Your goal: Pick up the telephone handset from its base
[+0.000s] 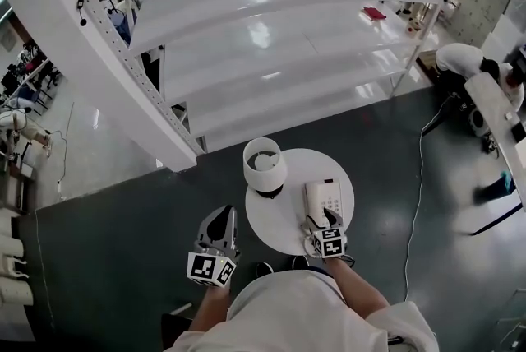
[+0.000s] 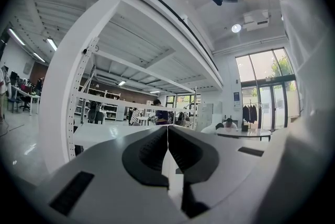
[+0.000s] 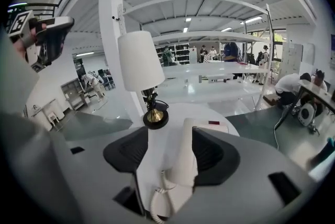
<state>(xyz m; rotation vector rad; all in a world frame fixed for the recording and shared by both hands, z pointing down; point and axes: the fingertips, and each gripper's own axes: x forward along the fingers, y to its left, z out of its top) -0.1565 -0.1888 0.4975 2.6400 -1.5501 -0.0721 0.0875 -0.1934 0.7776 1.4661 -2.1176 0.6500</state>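
A wide hall with a dark grey floor (image 1: 107, 260) fills the head view. A tall white shelf rack (image 1: 271, 21) with glossy boards stands beyond a small round white tabletop (image 1: 275, 220). A person (image 1: 460, 58) crouches on the floor at the far right, and a thin cable (image 1: 419, 186) trails across the floor nearby.

A lamp (image 1: 265, 165) with a white shade stands at the tabletop's far left edge. The telephone base (image 1: 327, 194) lies toward the right edge with the handset (image 3: 186, 152) on it.

The right gripper (image 1: 323, 219) reaches over the near edge, its jaws spread wide with the handset between them. The handset sits close against the right-hand pad, with a clear gap on the other side. The left gripper (image 1: 220, 217) hangs over the floor, just off the tabletop's left edge, with its jaws closed together on nothing.

The coiled cord (image 3: 157, 202) runs out of sight under the right gripper. That gripper covers the telephone's near end in the head view. The keypad is too small to read, and the tabletop hides whatever supports it.
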